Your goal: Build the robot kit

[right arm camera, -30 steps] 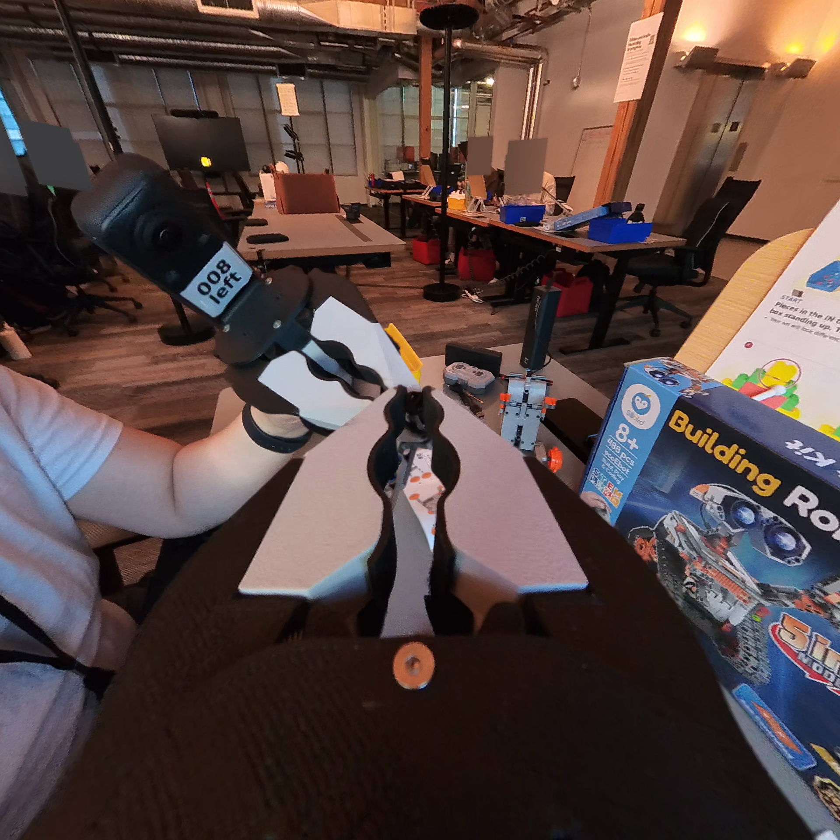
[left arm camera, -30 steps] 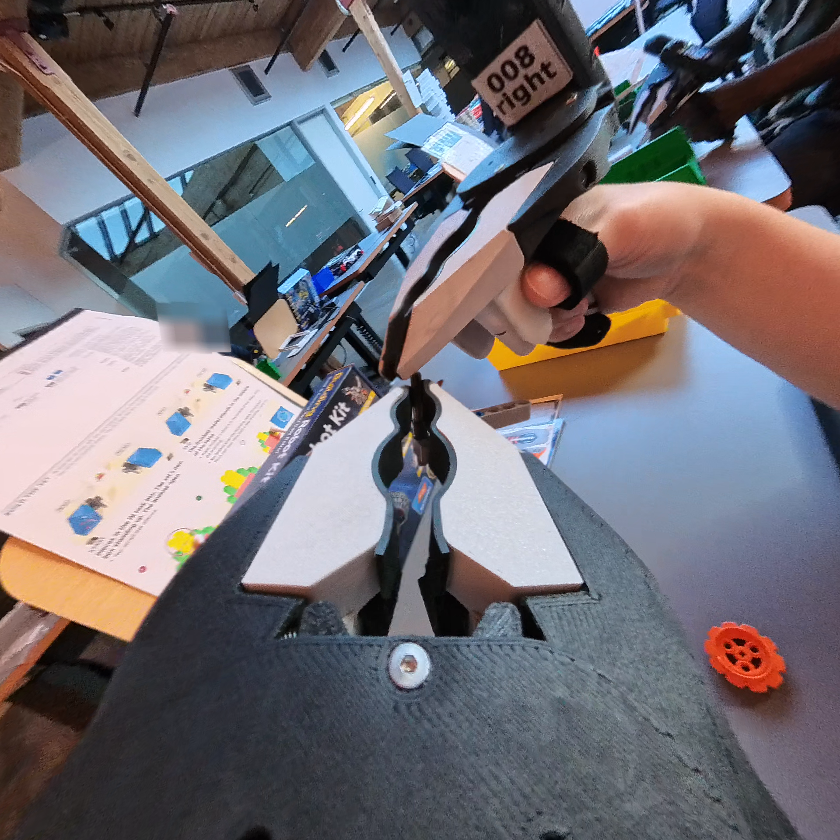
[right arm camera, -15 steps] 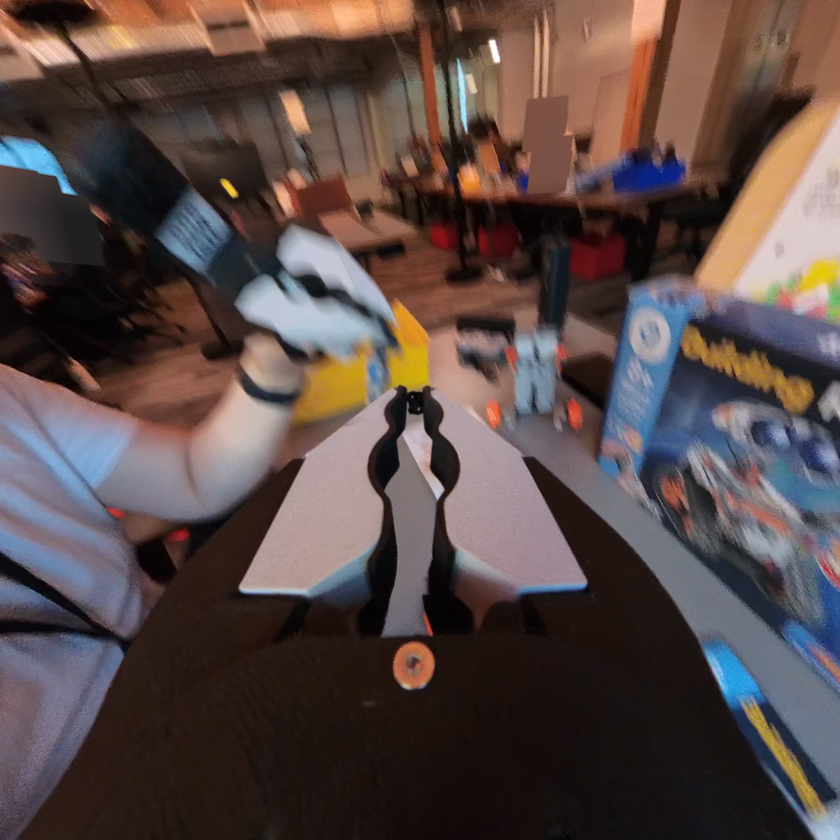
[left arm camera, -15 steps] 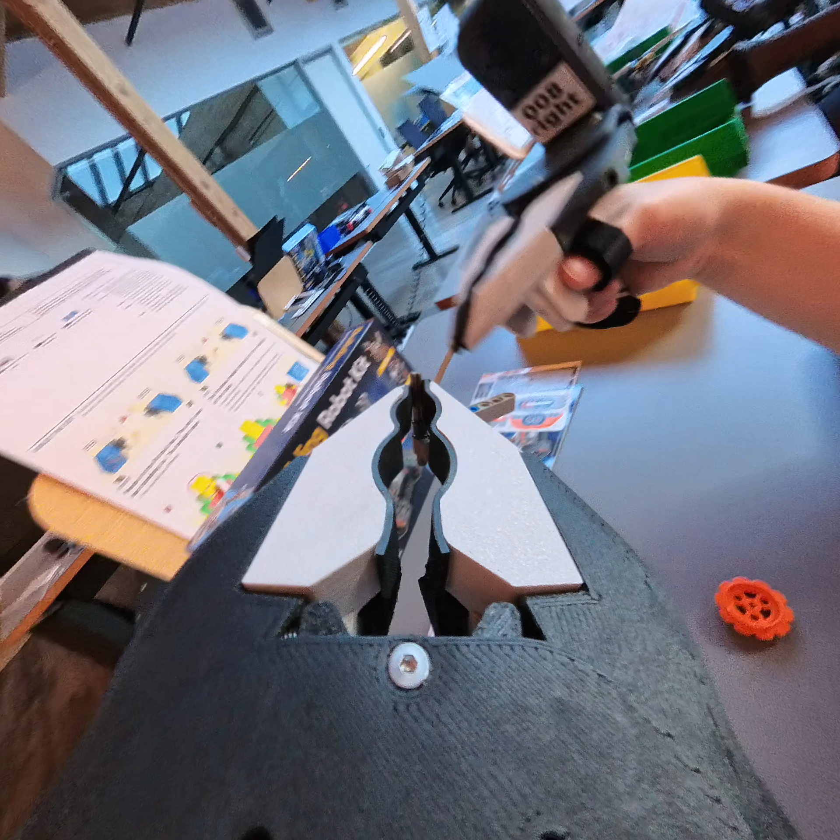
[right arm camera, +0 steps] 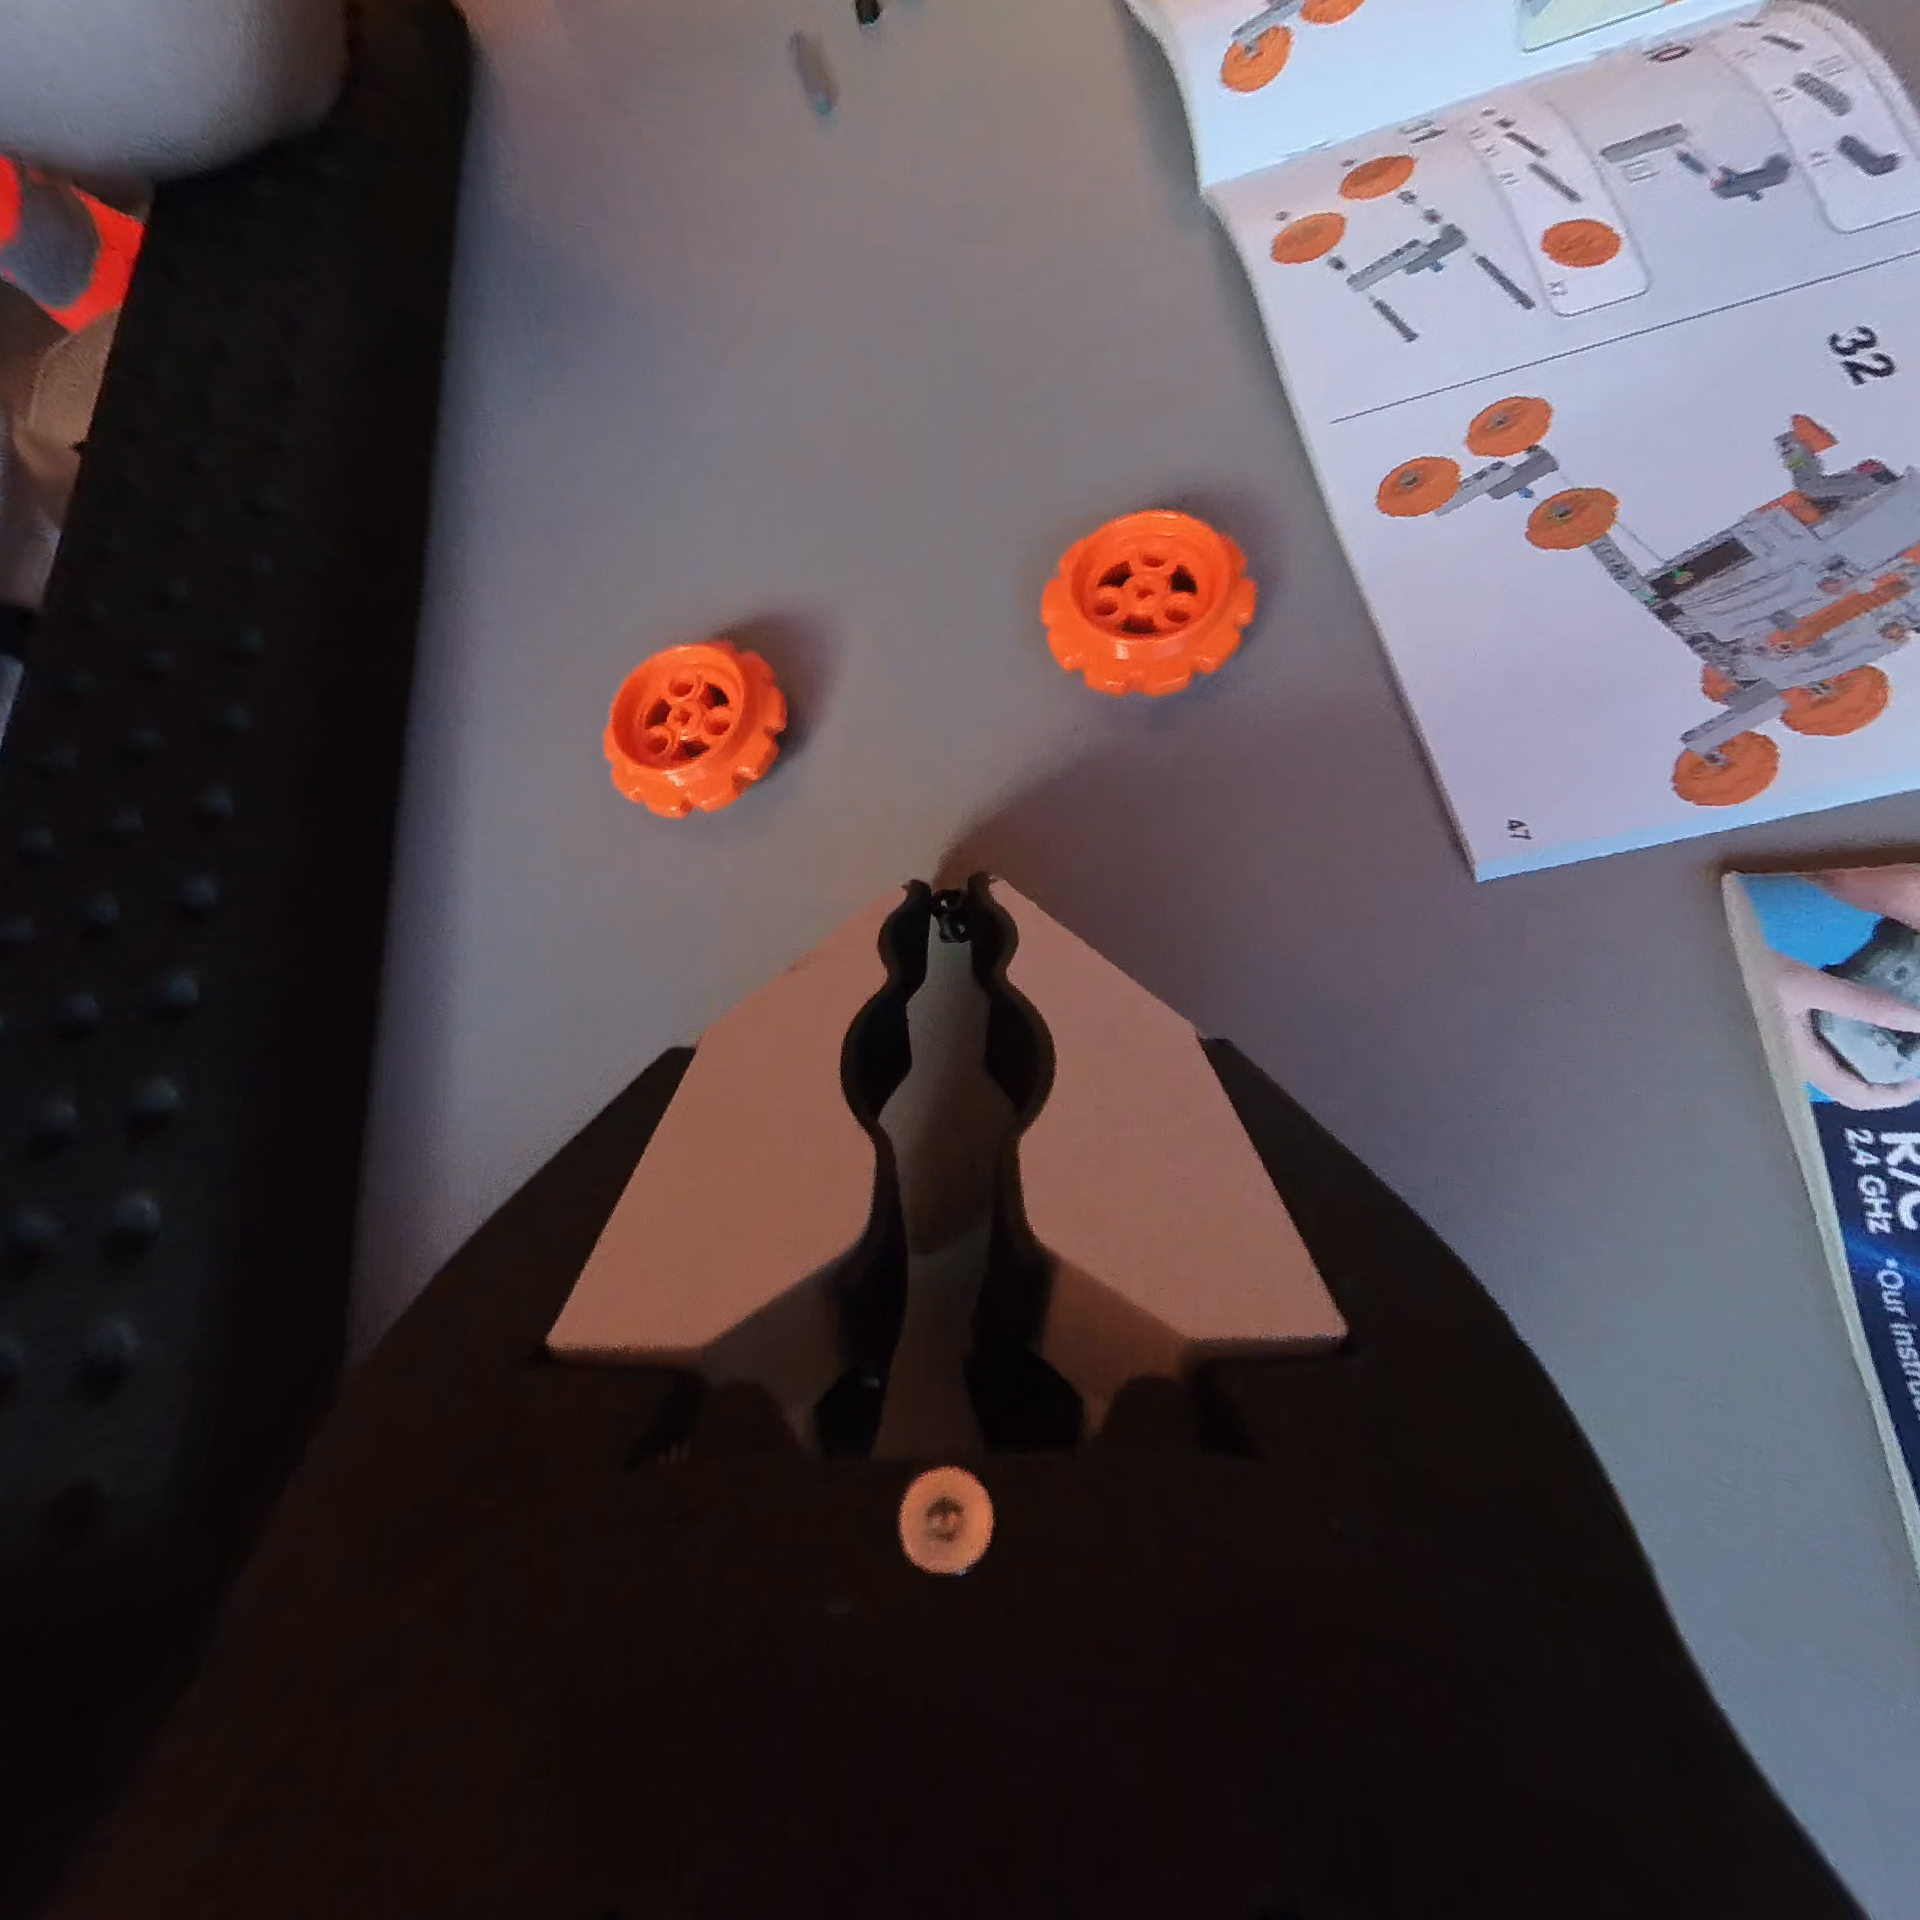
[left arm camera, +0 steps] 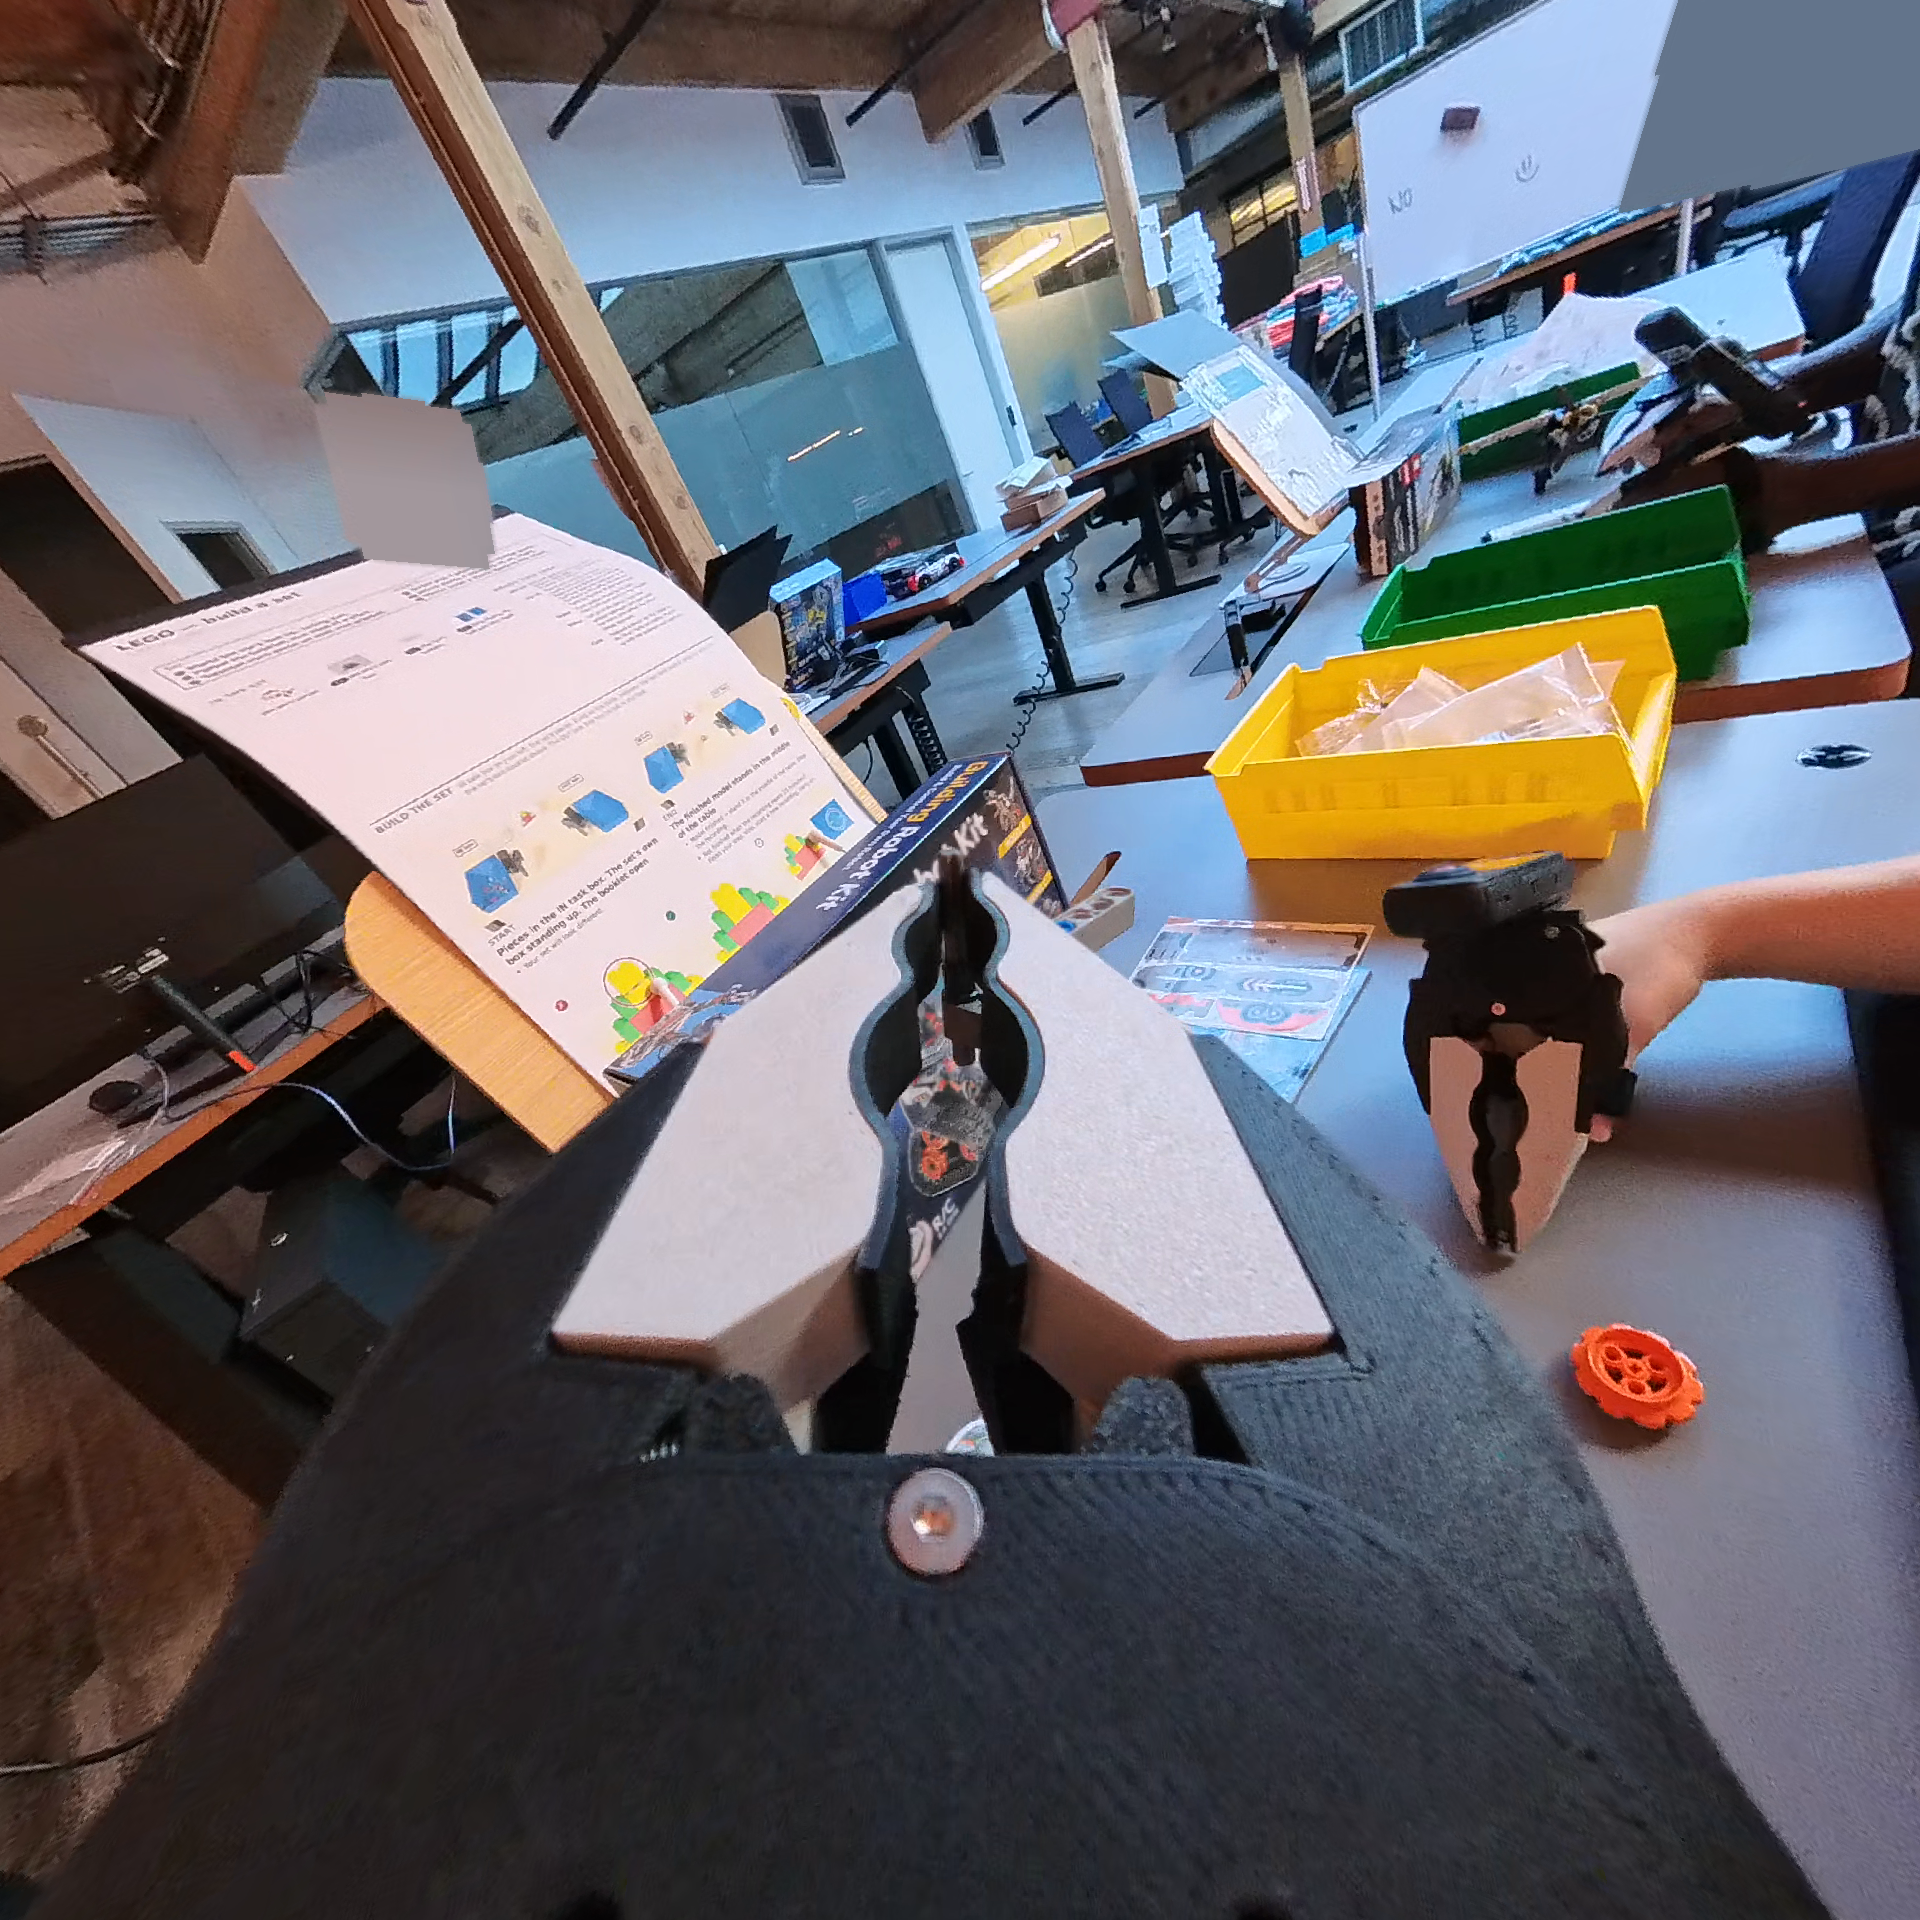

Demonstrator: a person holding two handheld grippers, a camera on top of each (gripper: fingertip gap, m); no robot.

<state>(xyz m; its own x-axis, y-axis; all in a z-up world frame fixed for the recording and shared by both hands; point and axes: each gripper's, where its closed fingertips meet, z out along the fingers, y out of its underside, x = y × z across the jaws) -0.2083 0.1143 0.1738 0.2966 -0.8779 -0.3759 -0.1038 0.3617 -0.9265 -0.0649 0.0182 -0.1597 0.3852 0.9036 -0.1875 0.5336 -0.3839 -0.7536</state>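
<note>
My left gripper [left arm camera: 954, 902] is raised above the grey table [left arm camera: 1745, 1621] and shut on a thin black axle [left arm camera: 962, 997] that runs back between its jaws. My right gripper [right arm camera: 948, 902] points straight down with its tips at the tabletop, closed on a small black pin [right arm camera: 951, 925]. It also shows in the left wrist view [left arm camera: 1496, 1234], tip down on the table. Two orange toothed wheels lie just ahead of it, one to the left [right arm camera: 694, 727] and one to the right [right arm camera: 1148, 601]. One orange wheel [left arm camera: 1636, 1374] shows in the left wrist view.
An open instruction booklet [right arm camera: 1610, 416] and a second printed booklet [right arm camera: 1849, 1143] lie to the right. A black studded mat [right arm camera: 156, 831] lies to the left. A dark kit box [left arm camera: 935, 847], a propped instruction sheet [left arm camera: 520, 748], a yellow bin [left arm camera: 1444, 800] and green bins [left arm camera: 1558, 582] stand farther back. The tips of one gripper are about 40 cm away from the tips of the other. From my right tips it is roughly 7 cm to the orange wheel [left arm camera: 1636, 1374]; from my left, 35 cm. Look for it in the right wrist view [right arm camera: 678, 724] too.
My right gripper has swung from held up against the left gripper's tips down to the table by the orange wheels. My left gripper stays raised with the axle.
</note>
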